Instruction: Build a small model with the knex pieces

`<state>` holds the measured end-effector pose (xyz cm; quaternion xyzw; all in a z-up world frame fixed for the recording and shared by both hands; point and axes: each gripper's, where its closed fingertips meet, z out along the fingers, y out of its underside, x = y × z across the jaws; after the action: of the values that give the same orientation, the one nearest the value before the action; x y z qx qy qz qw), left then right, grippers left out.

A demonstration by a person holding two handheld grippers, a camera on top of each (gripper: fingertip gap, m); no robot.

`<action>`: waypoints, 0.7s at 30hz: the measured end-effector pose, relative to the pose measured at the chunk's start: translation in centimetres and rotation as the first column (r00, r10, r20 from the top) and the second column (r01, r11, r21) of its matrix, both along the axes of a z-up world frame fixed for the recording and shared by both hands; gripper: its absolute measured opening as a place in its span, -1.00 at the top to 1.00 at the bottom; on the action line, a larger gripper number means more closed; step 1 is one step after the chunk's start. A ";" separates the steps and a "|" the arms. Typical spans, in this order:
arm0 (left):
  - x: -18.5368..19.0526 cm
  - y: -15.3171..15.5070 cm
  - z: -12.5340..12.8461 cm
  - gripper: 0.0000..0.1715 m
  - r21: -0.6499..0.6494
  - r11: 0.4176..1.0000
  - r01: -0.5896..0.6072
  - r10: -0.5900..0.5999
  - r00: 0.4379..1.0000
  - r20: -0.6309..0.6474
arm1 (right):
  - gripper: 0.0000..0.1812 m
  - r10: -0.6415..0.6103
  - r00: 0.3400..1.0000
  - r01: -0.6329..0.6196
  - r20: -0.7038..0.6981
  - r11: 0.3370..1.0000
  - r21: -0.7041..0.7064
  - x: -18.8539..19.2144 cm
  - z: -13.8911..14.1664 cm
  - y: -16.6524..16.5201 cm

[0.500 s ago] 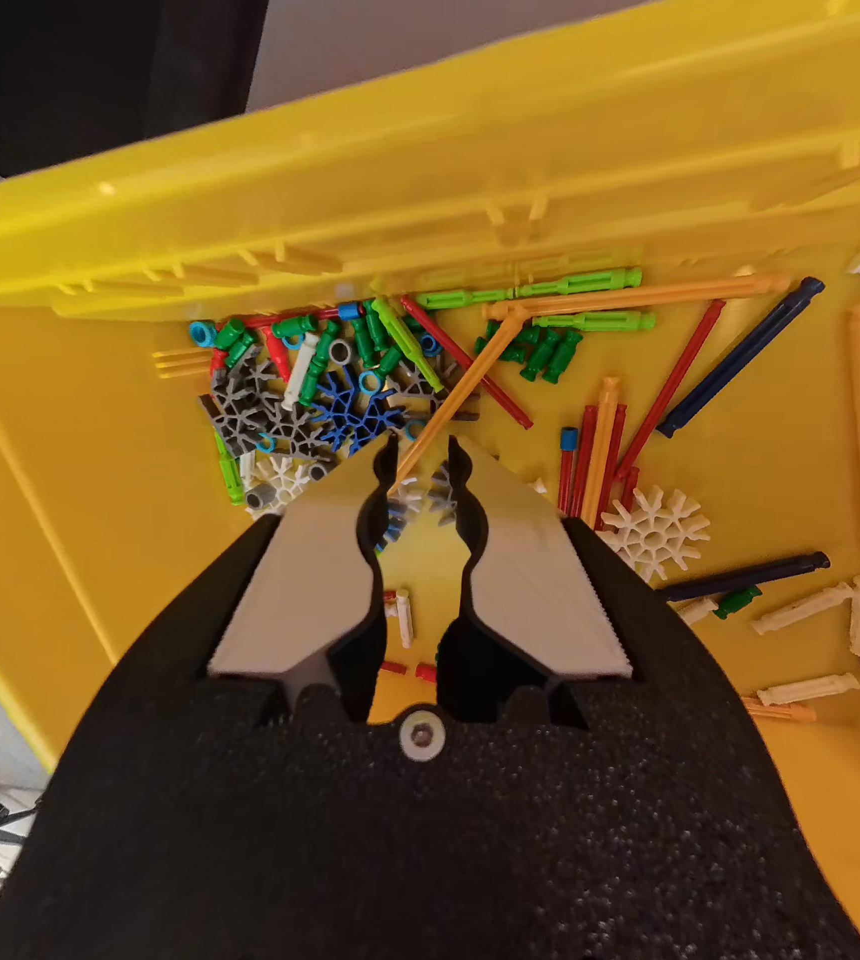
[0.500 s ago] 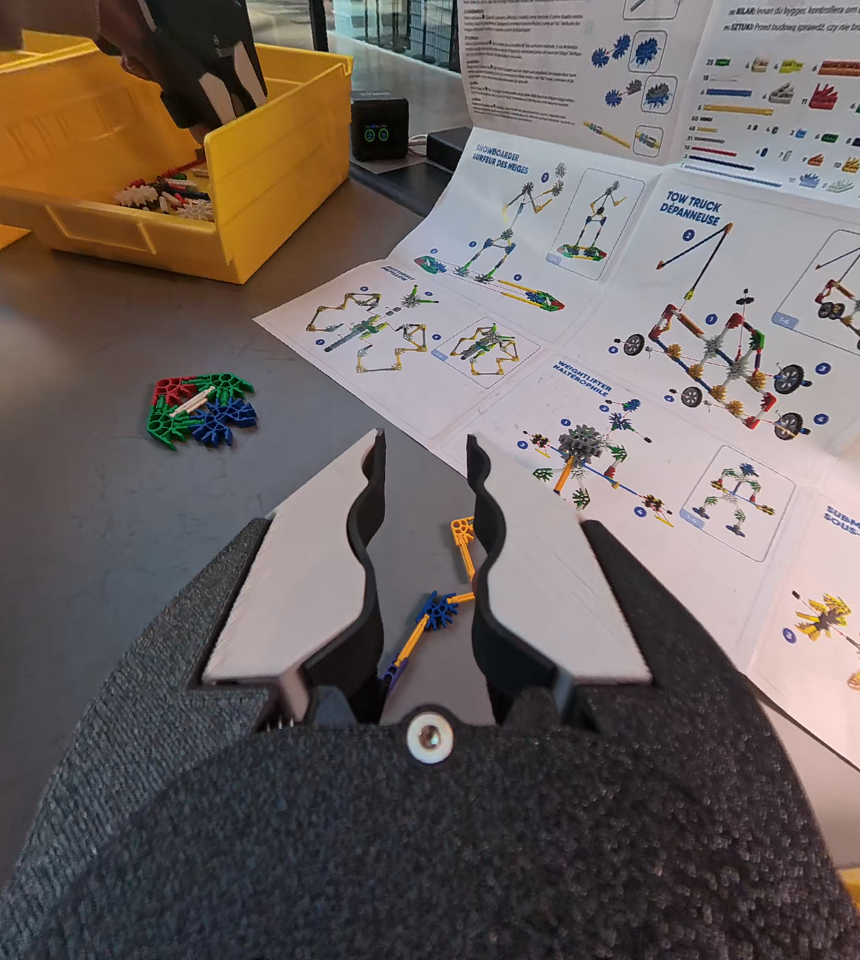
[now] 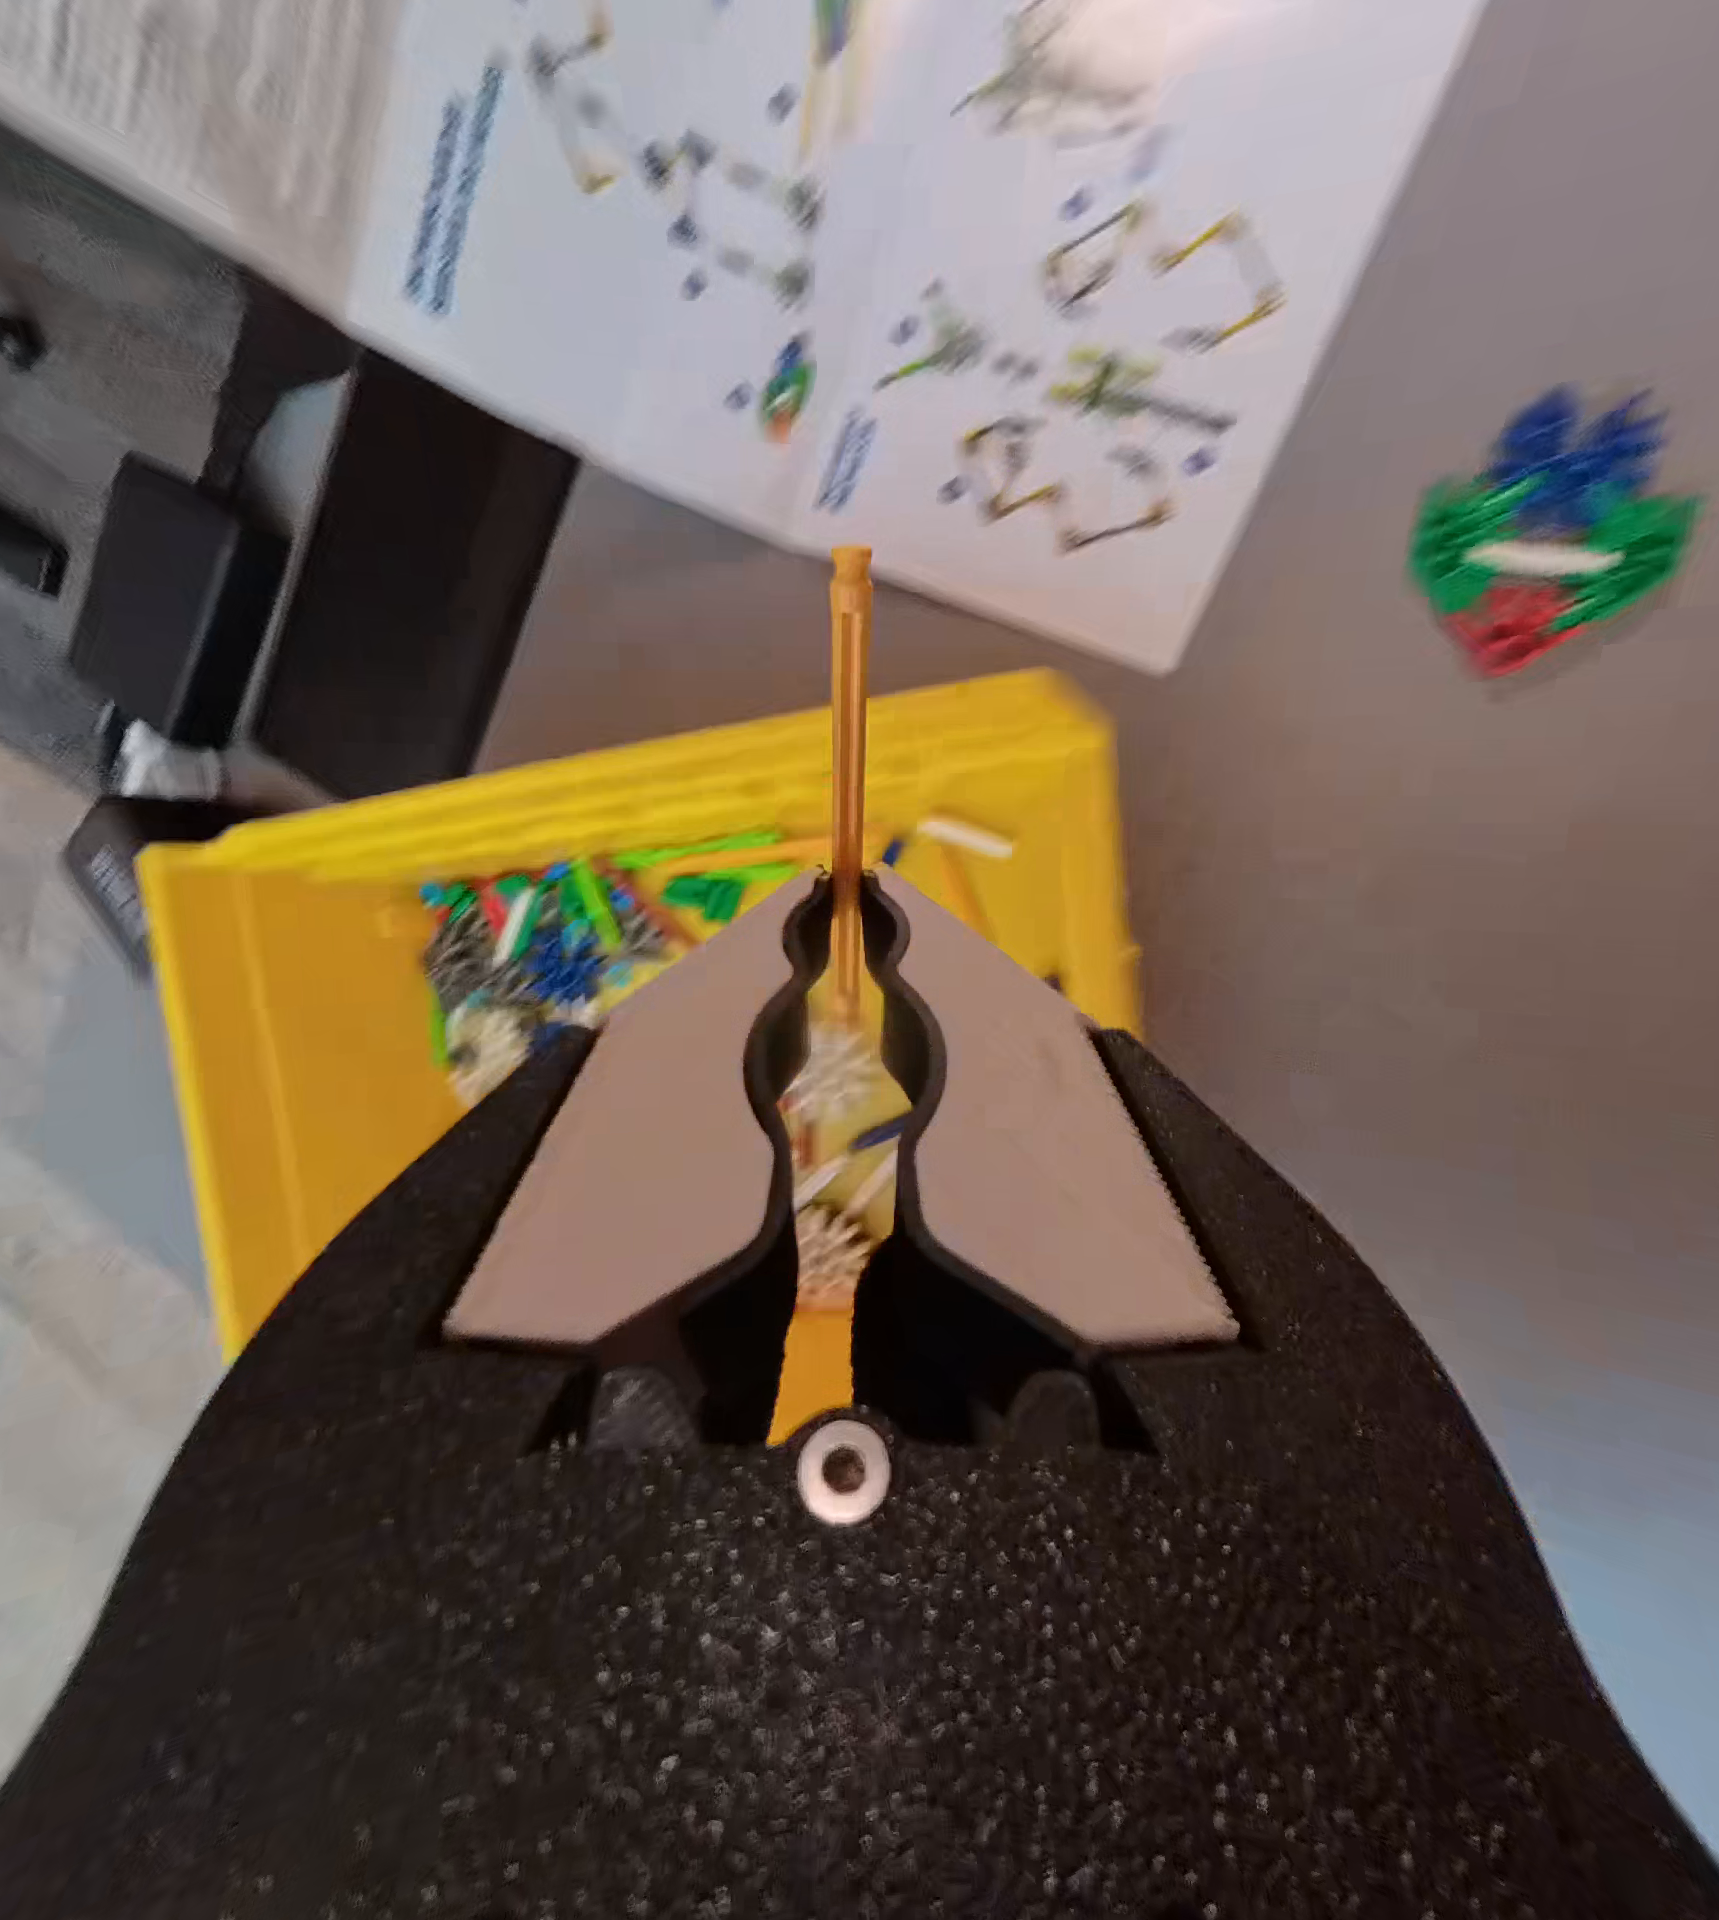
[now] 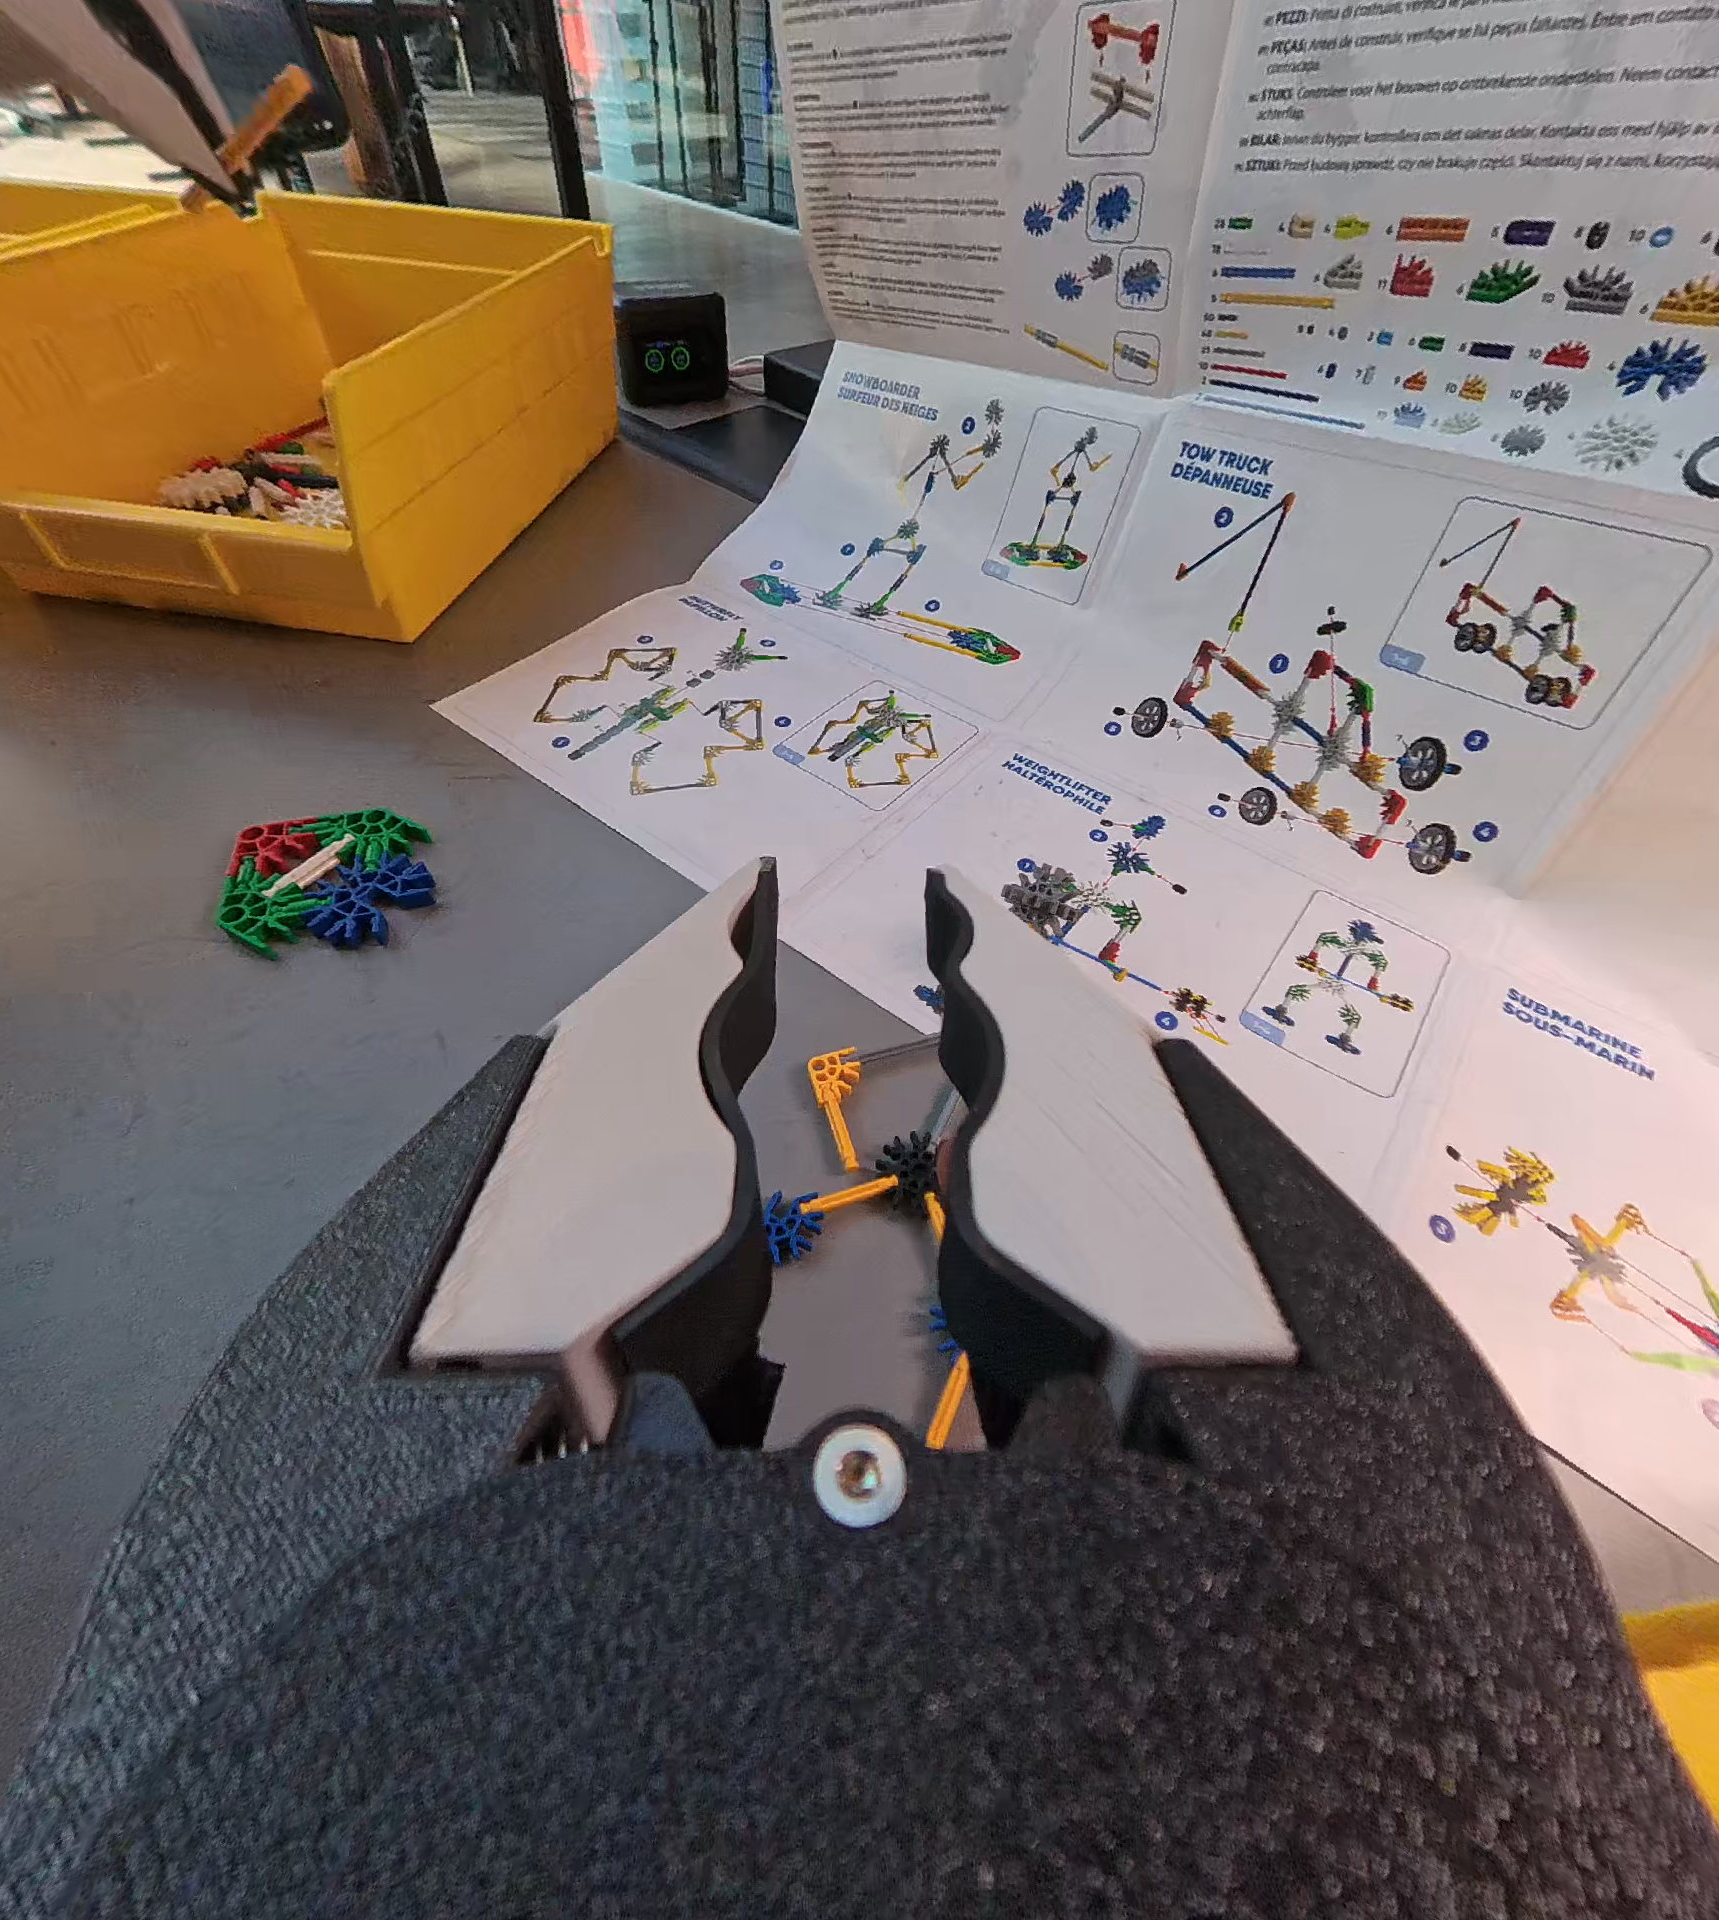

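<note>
I am holding the left gripper [image 3: 847, 914] above the yellow bin [image 3: 211, 1039], jaws pinching an orange rod [image 3: 849, 727] at its lower end, so the rod is pointing up at frame centre. I am hovering the right gripper [image 4: 850, 883], jaws spread and empty, over the rod-and-connector assembly [image 4: 865, 1164] lying on the bench [image 4: 107, 1091] at lower centre.

Grey table [image 4: 107, 1091], yellow bin [image 4: 481, 416], instruction sheet [image 4: 1250, 727], connector pile [image 4: 325, 878], rod-and-connector assembly [image 4: 865, 1174]
</note>
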<state>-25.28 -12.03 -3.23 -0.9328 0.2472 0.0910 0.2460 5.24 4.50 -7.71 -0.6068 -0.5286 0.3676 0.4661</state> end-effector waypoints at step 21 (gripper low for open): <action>29.7 -1.0 -11.9 0.80 -0.019 0.960 0.281 -0.251 0.885 0.393 | 0.73 -0.037 0.999 0.037 -0.011 0.998 -0.049 0.7 -0.1 1.0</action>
<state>4.43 -13.01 -15.17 -0.8982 0.3225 -0.1387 0.2645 5.96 5.50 -7.84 -0.6255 -0.5053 0.3753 0.4611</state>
